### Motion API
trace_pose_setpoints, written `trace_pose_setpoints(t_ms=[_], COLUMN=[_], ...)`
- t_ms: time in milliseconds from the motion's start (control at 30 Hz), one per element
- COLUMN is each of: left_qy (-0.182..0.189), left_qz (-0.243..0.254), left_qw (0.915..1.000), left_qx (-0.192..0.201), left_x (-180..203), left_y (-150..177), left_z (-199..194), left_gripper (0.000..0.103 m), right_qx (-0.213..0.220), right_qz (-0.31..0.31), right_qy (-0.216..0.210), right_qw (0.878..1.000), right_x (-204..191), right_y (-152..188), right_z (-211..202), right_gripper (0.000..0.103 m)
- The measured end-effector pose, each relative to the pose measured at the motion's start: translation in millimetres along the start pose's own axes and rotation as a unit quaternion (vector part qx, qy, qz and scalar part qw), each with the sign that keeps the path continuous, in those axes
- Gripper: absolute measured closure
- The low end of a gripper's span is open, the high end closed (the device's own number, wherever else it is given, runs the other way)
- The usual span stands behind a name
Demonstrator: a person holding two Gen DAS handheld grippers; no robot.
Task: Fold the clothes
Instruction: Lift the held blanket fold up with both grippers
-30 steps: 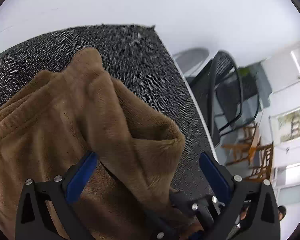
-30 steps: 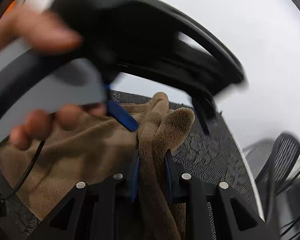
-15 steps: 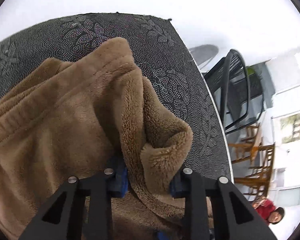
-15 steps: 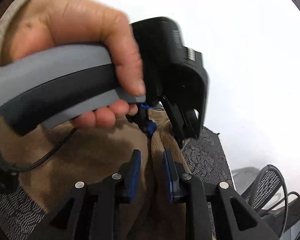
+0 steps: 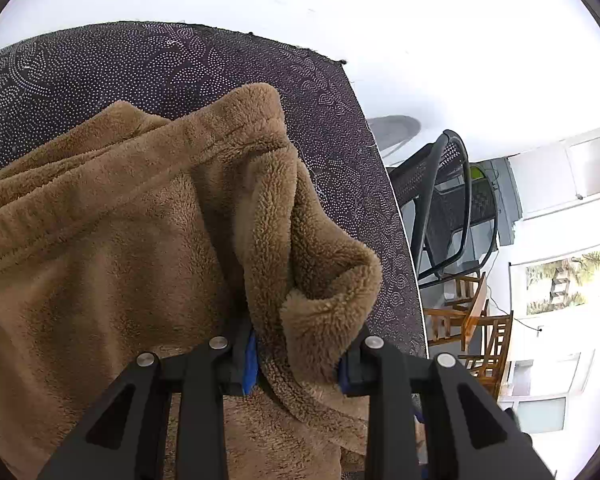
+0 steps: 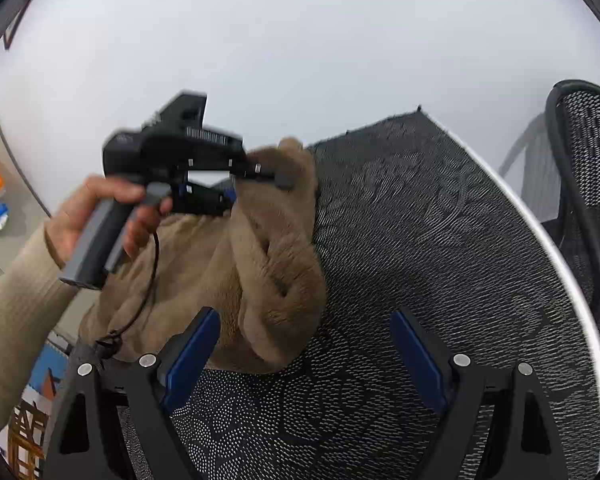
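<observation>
My left tongs (image 5: 296, 356) now pinch the brown fleece (image 5: 140, 240); my right tongs (image 6: 304, 352) beside it are opening, letting go.

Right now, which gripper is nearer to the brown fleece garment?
Left. The left gripper is clamped on a bunched fold of the brown fleece garment. The right gripper is opening beside it, nothing between its pads, over the dark mat.

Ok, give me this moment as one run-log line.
task: fold clothes | left gripper: shut on brown fleece garment | right gripper: opening, nothing between jaws | surface: dark patterned mat
</observation>
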State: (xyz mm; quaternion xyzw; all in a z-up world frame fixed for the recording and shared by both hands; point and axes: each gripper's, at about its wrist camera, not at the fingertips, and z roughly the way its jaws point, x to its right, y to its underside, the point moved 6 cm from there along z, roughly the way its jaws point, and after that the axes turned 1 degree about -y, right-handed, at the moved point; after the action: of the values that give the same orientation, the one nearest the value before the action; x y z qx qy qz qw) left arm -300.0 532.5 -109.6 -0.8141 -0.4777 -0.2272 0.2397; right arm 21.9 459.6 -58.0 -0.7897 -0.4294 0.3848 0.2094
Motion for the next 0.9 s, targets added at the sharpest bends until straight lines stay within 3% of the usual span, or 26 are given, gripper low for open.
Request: trace_pose_setpoints(t_ms=[133,200,233,267,400,533,700,900], left_qy=[0.001,0.004,0.005,0.006,0.025,0.055,0.102,0.143], left_qz=[-0.008,-0.012,-0.014,-0.016,-0.025,-0.027,-0.024,-0.017], left_qw=[1.0000,0.9999,0.9999,0.9998,0.9992,0.9975,0.9919,0.9818], left_qx=[0.001,0.002,0.003,0.006,0.020,0.036,0.073,0.124], left_x=[1,0,0,0,2,7,9,-13], left_y=[1,2,2,0,-3,-5,-12,-5], left_z=[3,3,3,4,1,-15,-70,-155], left_gripper=[0.070,0.070,0.070,0.070,0.074,0.076,0.076,0.076], right_qx=[-0.016,-0.024,-0.028,-0.031,-0.007,0.046,0.100,0.142], right_qz=[0.041,0.058,0.071,0.084,0.077,0.016,-0.060,-0.138], right_qy=[-0.019,-0.020,-0.024,-0.027,-0.013,0.029,0.064,0.061], right_qw=[0.999,0.998,0.997,0.996,0.997,0.998,0.991,0.978], right_x=[-6,-6,-6,-5,-14,-45,-95,-177], right_y=[-5,-6,-5,-5,-6,-17,-32,-43], right_z=[19,30,36,42,37,12,-9,-29], right_gripper=[0.015,0.036,0.063,0.075,0.080,0.081,0.082,0.082])
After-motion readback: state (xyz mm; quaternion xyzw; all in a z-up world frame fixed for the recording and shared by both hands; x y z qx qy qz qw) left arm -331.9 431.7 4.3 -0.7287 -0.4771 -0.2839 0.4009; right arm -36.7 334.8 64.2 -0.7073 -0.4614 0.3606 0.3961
